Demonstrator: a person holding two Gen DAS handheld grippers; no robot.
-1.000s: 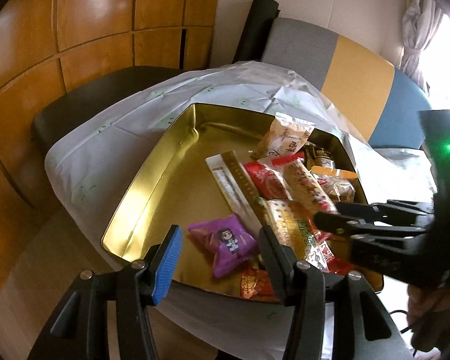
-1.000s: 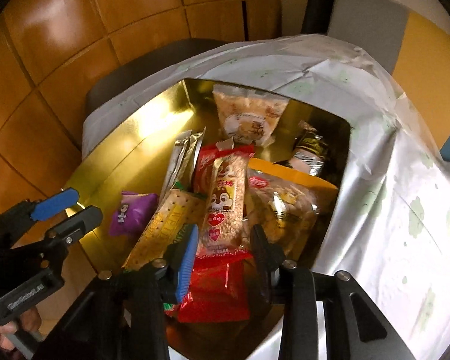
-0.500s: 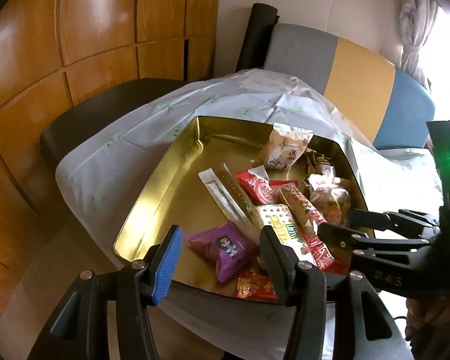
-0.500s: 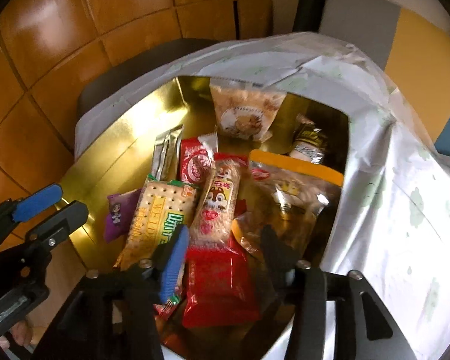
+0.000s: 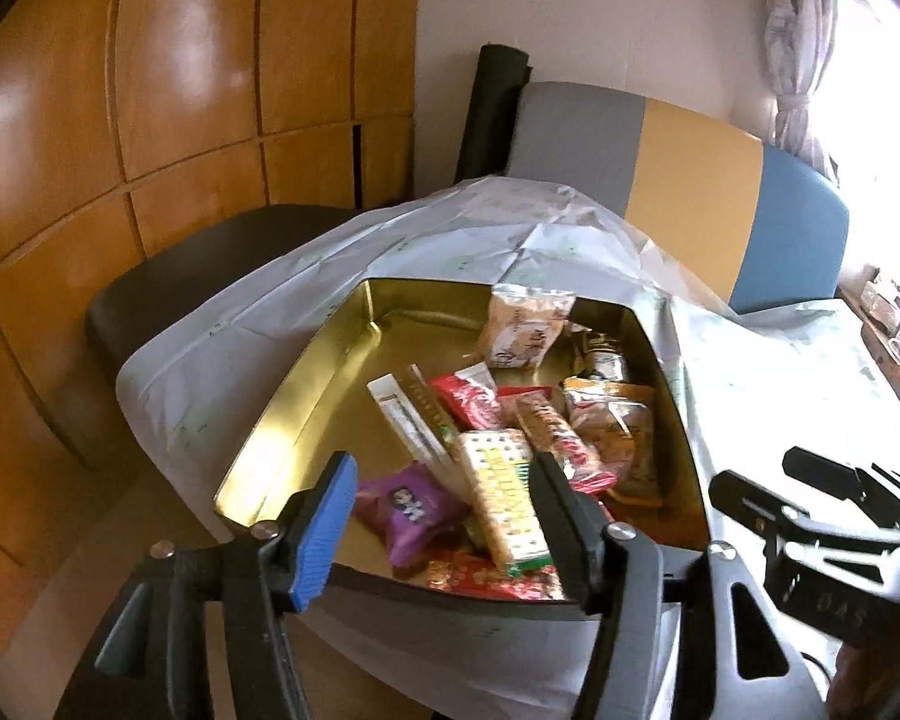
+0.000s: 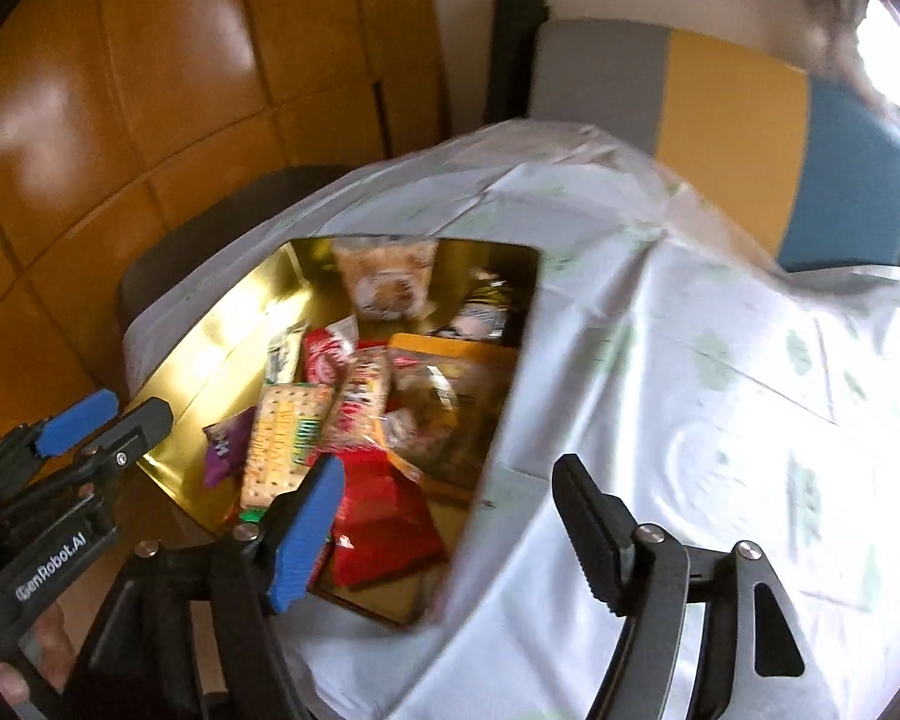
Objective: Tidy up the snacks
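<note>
A gold tin [image 5: 306,384] sits on a white-clothed table [image 5: 510,240] and holds several snack packets. Among them are a purple packet [image 5: 411,510], a yellow cracker pack [image 5: 501,501], a red wafer bar [image 5: 468,402] and a beige biscuit bag [image 5: 525,327]. My left gripper [image 5: 444,480] is open and empty, above the tin's near edge. My right gripper [image 6: 447,492] is open and empty, over the tin's right wall [image 6: 510,396]. The tin also shows in the right wrist view, with a red packet [image 6: 384,528] nearest. Each gripper shows in the other's view: right [image 5: 810,498], left [image 6: 108,414].
A grey, yellow and blue chair back [image 5: 690,192] stands behind the table. A dark seat [image 5: 210,264] is at the left by a wooden panelled wall [image 5: 150,90]. The white cloth [image 6: 720,390] spreads to the right of the tin.
Both grippers have pulled back and up from the tin. The right gripper has opened wider and swung to the right, over the tin's right wall and the cloth.
</note>
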